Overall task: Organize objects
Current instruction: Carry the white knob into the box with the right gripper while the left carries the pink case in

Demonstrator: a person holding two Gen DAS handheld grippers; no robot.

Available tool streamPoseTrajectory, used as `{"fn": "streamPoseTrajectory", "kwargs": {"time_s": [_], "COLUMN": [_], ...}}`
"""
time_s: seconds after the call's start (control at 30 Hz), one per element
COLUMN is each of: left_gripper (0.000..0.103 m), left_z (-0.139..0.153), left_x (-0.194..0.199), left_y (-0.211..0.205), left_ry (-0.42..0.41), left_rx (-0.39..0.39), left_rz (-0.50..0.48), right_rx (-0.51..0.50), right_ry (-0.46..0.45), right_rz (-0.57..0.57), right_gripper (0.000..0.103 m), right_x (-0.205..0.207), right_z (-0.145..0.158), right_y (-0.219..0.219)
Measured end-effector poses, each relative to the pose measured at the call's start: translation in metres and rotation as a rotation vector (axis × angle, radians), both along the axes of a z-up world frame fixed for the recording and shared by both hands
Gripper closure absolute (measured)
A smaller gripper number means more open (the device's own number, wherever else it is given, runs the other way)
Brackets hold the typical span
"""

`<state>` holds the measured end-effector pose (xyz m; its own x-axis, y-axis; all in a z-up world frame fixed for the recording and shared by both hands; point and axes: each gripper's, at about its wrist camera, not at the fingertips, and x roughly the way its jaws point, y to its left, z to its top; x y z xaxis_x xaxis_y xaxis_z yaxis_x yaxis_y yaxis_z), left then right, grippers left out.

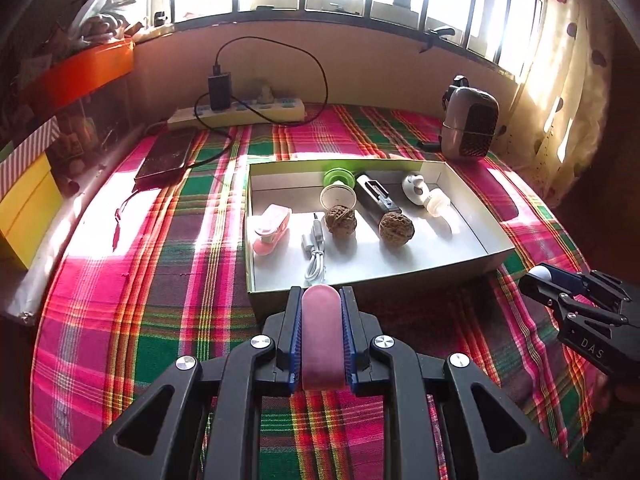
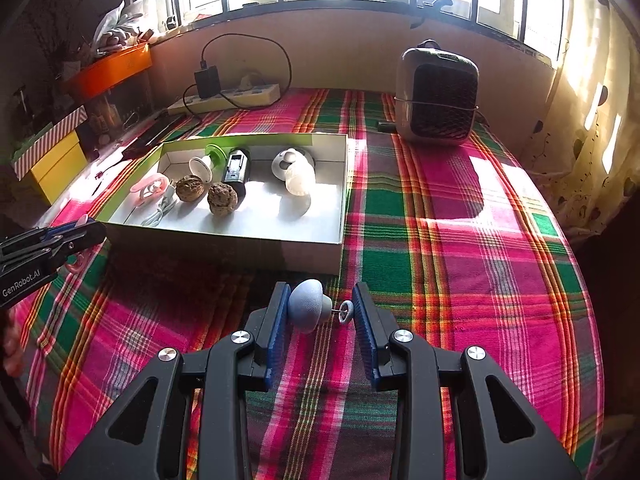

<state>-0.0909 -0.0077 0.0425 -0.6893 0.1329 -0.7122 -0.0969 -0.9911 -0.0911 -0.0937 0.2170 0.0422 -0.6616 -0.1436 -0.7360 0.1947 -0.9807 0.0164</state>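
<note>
Hidden/unclear: the pink case's [image 1: 322, 336] rear end is lost behind the left gripper's body; in the right wrist view only its pink tips show past the jaws. The identity of the blue-grey knob [image 2: 306, 305] is hard to make out; in the left wrist view only a pale sliver of it shows at the right gripper's tip.
Cut off: the yellow box [image 1: 24, 204] runs off the left edge of the frame; the phone's [image 1: 166, 158] screen detail is washed out by glare.
Left gripper [image 1: 321, 334]: closed narrowly on the pink case, both blue pads pressed flat to its long sides; held above the plaid cloth [image 1: 160, 280], just short of the box's near wall.
Right gripper [image 2: 322, 312]: about half open, clamping the knob crosswise; the dome touches the left pad and the small metal ring on its stalk meets the right pad; it hangs over the cloth, near the box's near wall.
Box [image 1: 486, 246]: open cardboard tray, mid-table, white inside.
Box contents: pink clip [image 1: 270, 232] at left; white cable [image 1: 314, 254] beside it; two walnuts [image 1: 396, 229] in the middle; green-and-white spool [image 1: 338, 188] behind them; black device [image 1: 378, 196] lying aslant; white figurine [image 1: 416, 190] and a clear cap [image 1: 436, 205] at right.
Surroundings: heater [image 2: 438, 98] at the far right corner; power strip [image 1: 240, 114] with black charger by the wall; orange bin [image 1: 86, 70] on the left shelf.
</note>
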Motion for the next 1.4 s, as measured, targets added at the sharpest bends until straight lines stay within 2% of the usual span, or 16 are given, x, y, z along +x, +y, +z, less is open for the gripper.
{"fn": "streamPoseTrajectory", "kwargs": {"time_s": [0.8,1.4], "left_gripper": [0.087,0.087], "left_z": [0.015,-0.006], "left_x": [-0.016,-0.044], "left_y": [0.017,0.029], "left_ry": [0.025,-0.022], "left_rx": [-0.016,0.003], "left_rz": [-0.038,-0.065], "right_rx": [0.009,-0.009], "right_ry": [0.045,0.017], "right_rz": [0.061,0.159], "right_gripper": [0.070,0.070], "right_x": [-0.024,-0.082], "right_z": [0.026,0.017], "right_y": [-0.021,-0.044]}}
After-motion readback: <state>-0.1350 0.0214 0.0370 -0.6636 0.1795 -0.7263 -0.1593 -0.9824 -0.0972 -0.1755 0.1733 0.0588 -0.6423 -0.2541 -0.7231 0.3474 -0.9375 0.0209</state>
